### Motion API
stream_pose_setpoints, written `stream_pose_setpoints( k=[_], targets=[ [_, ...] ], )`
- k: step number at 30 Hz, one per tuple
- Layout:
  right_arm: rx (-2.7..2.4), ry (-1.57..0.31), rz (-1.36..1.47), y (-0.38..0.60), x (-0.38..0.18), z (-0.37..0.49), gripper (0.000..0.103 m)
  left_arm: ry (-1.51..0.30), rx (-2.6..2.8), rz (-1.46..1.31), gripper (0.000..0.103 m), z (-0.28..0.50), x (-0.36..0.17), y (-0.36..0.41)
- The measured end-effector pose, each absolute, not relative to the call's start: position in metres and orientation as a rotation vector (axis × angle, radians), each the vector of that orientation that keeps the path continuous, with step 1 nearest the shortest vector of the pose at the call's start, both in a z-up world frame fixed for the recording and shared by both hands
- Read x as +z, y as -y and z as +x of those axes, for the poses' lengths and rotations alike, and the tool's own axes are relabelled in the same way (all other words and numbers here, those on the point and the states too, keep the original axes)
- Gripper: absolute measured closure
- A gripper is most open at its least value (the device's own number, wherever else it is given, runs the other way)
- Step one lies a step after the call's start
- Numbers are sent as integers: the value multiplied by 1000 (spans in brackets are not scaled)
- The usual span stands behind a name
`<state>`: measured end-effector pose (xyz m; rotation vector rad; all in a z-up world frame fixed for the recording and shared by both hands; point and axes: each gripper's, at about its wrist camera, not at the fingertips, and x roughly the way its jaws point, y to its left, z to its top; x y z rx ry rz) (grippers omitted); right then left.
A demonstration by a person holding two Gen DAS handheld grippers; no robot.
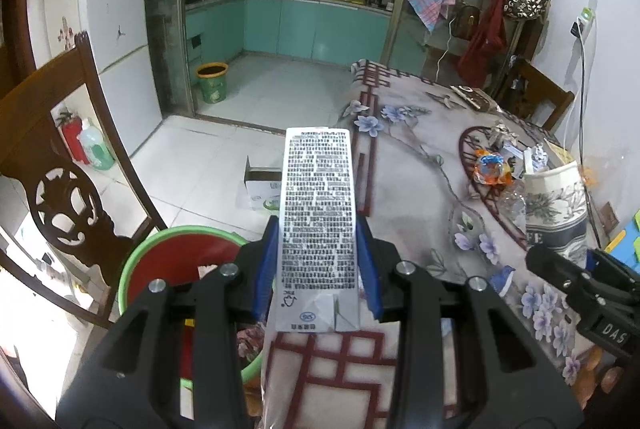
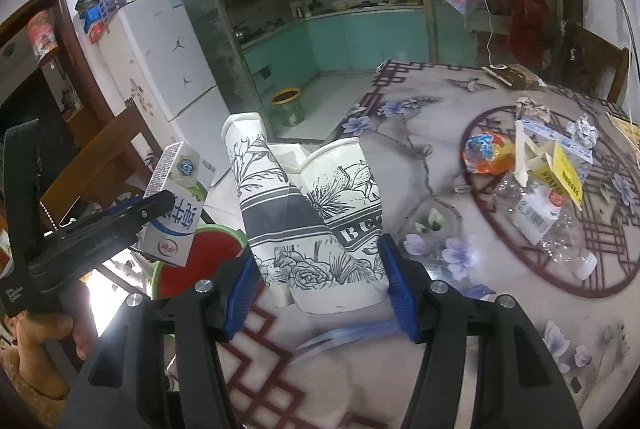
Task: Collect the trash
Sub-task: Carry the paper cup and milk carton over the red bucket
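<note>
Already we had two pieces in hand; our left tool (image 1: 318, 261) pinched a milk carton (image 1: 318, 225), our right tool (image 2: 320, 269) pinched crushed paper cups (image 2: 316, 221); the bin (image 1: 168, 257) waited at eight o'clock; a bottle (image 2: 544, 217) and wrappers (image 2: 486, 153) remained on the bench (image 2: 440, 133) at two o'clock; a chair (image 1: 68, 197) crowded the bin.

Bin (image 1: 136, 261) mostly behind left gripper (image 1: 319, 249)

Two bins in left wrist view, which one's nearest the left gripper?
The green-rimmed bin with the red liner, right below the left gripper. The yellow-rimmed green one stands far off by the kitchen doorway.
</note>
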<state>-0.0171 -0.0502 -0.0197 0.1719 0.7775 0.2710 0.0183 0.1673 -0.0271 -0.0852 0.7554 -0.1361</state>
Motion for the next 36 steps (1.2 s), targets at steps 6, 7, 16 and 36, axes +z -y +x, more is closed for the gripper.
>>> stream_pose_setpoints(
  k=[6, 7, 16, 36],
  targets=[
    [274, -795, 182, 45, -29, -14, 47, -772, -126, -92, 67, 21, -32, -172],
    [275, -798, 183, 44, -30, -14, 47, -776, -128, -94, 67, 21, -33, -173],
    [293, -807, 184, 36, -34, -16, 47, -794, -136, -89, 67, 24, -36, -171],
    [332, -798, 187, 9, -28, -3, 47, -825, -96, -114, 67, 27, -49, -196]
  ],
)
